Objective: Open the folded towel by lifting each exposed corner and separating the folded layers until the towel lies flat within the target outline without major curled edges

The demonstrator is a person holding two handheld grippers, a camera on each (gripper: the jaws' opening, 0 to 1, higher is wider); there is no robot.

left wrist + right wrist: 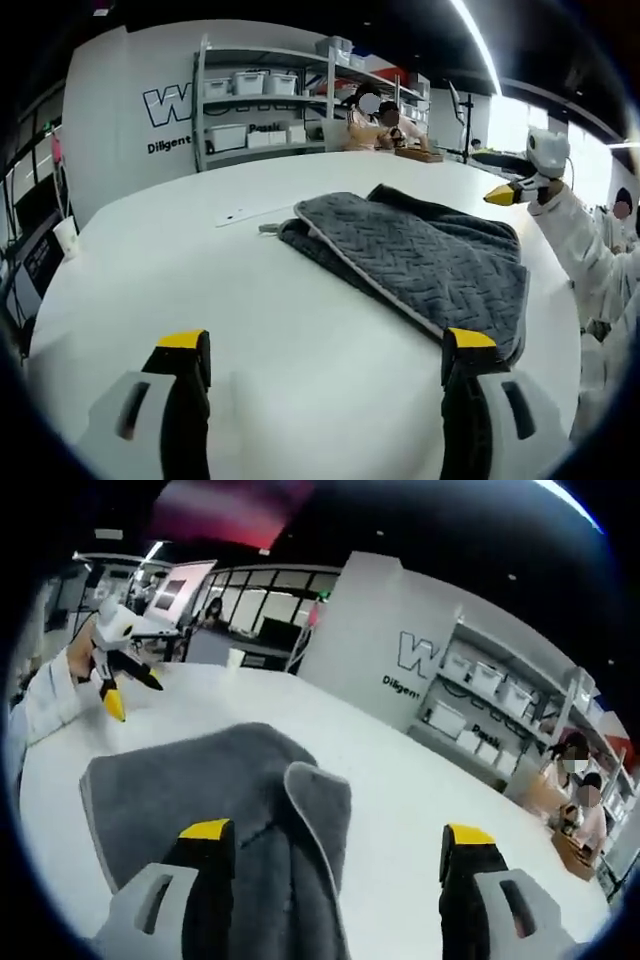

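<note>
Bright, even light from long ceiling strips [478, 45], plus daylight glare through blown-out windows [510, 122]. Soft, faint shadows only, under the grey towel [420, 255] on the white table [200, 290]. Strong fisheye bending toward the edges; shelves [500, 695] curved and slightly soft. Pinkish flare on the ceiling [230, 510] in the right gripper view.

Dark grey herringbone-quilted towel [420, 260], white table [250, 320], yellow-tipped black jaws

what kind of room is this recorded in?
Likely an office or lab workspace: metal shelving with storage bins against a white wall with printed lettering, people seated at a far desk, and a large white table carrying the grey towel.
</note>
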